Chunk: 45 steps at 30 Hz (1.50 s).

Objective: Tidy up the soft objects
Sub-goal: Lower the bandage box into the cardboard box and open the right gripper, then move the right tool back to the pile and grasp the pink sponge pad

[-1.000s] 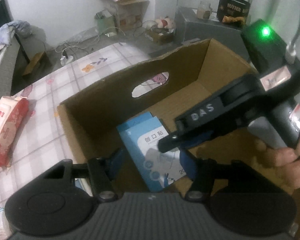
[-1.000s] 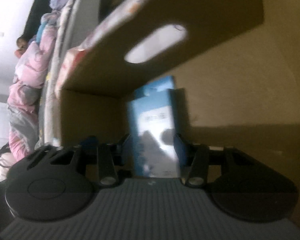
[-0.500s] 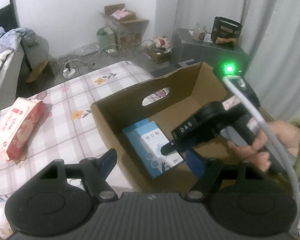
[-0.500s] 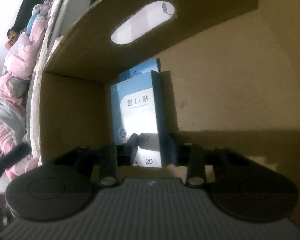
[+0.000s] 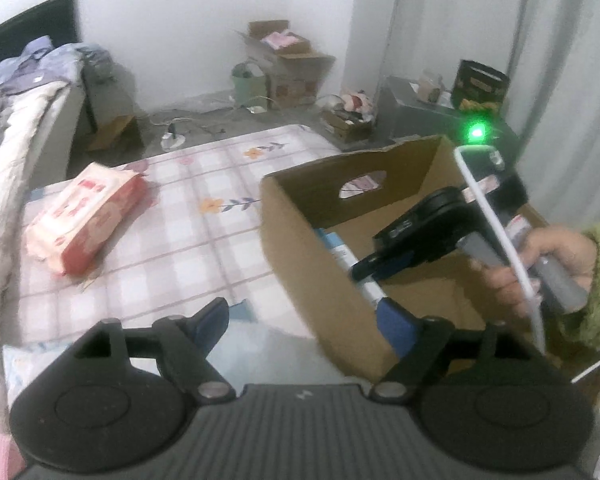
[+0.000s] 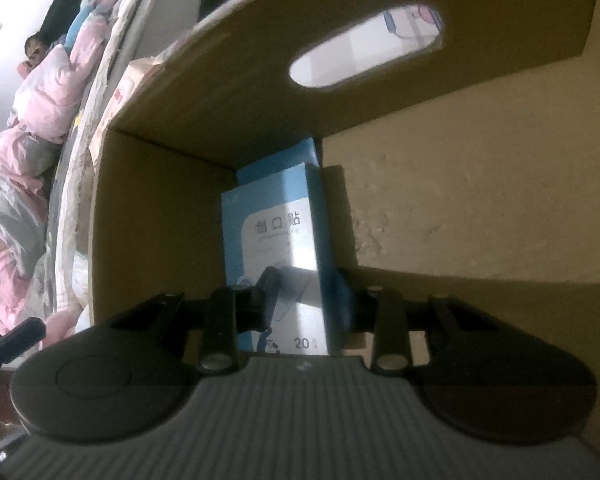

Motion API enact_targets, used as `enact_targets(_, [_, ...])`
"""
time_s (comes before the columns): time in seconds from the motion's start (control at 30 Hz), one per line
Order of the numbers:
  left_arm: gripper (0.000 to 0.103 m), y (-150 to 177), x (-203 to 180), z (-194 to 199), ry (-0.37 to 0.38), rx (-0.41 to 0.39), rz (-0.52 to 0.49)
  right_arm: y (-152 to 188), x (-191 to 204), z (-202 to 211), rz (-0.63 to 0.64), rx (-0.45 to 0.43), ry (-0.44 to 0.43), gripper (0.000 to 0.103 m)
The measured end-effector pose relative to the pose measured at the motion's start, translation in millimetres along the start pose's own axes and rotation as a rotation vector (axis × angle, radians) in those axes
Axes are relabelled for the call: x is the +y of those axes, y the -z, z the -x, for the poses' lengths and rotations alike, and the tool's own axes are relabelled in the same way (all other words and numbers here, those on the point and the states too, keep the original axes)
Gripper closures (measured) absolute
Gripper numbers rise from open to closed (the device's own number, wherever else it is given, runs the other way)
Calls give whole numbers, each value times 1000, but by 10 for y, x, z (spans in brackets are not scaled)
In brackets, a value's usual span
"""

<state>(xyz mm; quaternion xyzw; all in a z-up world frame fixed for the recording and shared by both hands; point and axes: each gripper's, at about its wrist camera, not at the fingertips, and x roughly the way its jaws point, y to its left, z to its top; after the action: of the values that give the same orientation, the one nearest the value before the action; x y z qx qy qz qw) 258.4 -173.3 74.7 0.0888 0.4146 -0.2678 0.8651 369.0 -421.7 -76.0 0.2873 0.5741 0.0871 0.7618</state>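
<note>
So my right gripper [image 6: 304,296] was down inside the cardboard box [image 5: 324,280]. Its two fingers were pulled in close on the sides of a blue box of plasters [image 6: 276,248], and they had hold of it. The blue box lay on the floor of the cardboard box, in the corner by the wall with the handle hole [image 6: 364,52]. Another blue box peeked out behind it, but the view was dark, so I could not tell much about that one.

My left gripper [image 5: 304,320] was above the near edge of the cardboard box. Its jaws were wide and were opening more, and nothing was held between them. One finger was over the checked cloth [image 5: 188,240] and the other was over the inside of the box.

A red and pink pack of wipes [image 5: 84,220] lay on the cloth, well apart from the cardboard box. My hand [image 5: 540,264] in a green sleeve held the right gripper's handle.
</note>
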Motion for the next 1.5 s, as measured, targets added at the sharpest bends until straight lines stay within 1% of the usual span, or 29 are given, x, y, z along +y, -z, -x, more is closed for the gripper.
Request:
enact_targets(0.03, [17, 45, 29, 53, -4, -10, 12, 3, 24, 38, 6, -12, 25, 71])
enact_targets(0.1, [15, 144, 74, 167, -14, -31, 32, 18, 32, 167, 11, -39, 44, 69])
enact_targets(0.2, [12, 321, 104, 358, -19, -69, 52, 73, 30, 498, -1, -102, 43, 63])
enact_targets(0.23, [8, 405, 115, 439, -18, -85, 63, 118, 51, 633, 2, -130, 39, 62])
enact_targets(0.3, [7, 577, 138, 597, -22, -126, 91, 234, 126, 883, 21, -177, 34, 62])
enact_targets(0.4, [7, 883, 172, 819, -41, -156, 123, 553, 321, 1316, 72, -260, 24, 60])
enact_targets(0.43, [7, 996, 193, 893, -39, -162, 129, 638, 326, 1439, 87, -278, 13, 60])
enact_targets(0.47, [7, 1093, 210, 952, -39, -166, 136, 771, 417, 1550, 107, -301, -9, 58])
enact_targets(0.57, [7, 1379, 287, 1144, -39, -176, 158, 1152, 678, 1746, 152, -340, -77, 56])
enact_targets(0.63, [7, 1557, 360, 1261, -50, -186, 174, 1383, 870, 1765, 177, -353, -130, 56])
enact_targets(0.73, [7, 1763, 511, 1430, -76, -219, 204, 1648, 1106, 1697, 197, -344, -220, 56])
enact_targets(0.77, [7, 1815, 564, 1477, -88, -229, 217, 1727, 1207, 1629, 200, -332, -262, 56])
enact_targets(0.83, [7, 1901, 669, 1571, -121, -253, 237, 1829, 1409, 1487, 206, -301, -314, 56])
enact_targets(0.97, [8, 2050, 838, 1694, -215, -305, 224, 1958, 1850, 1091, 222, -209, -362, 55])
enact_targets(1.03, [8, 2100, 948, 1700, -254, -314, 228, 1981, 2085, 888, 243, -170, -373, 55])
enact_targets(1.1, [10, 2105, 1070, 1673, -270, -309, 248, 1997, 2356, 701, 272, -139, -366, 55])
enact_targets(1.2, [16, 2102, 1344, 1618, -239, -290, 335, 1939, 2689, 467, 310, -125, -361, 55])
enact_targets(1.27, [21, 2070, 1573, 1561, -181, -263, 431, 1803, 2924, 276, 329, -117, -347, 55])
enact_targets(1.37, [21, 2074, 1876, 1510, -84, -245, 566, 1569, 3252, -56, 366, -95, -316, 55])
enact_targets(1.43, [20, 2082, 2062, 1466, -43, -235, 638, 1417, 3435, -310, 382, -66, -291, 55])
enact_targets(1.5, [20, 2095, 2189, 1414, -22, -227, 686, 1265, 3574, -584, 384, -31, -256, 55])
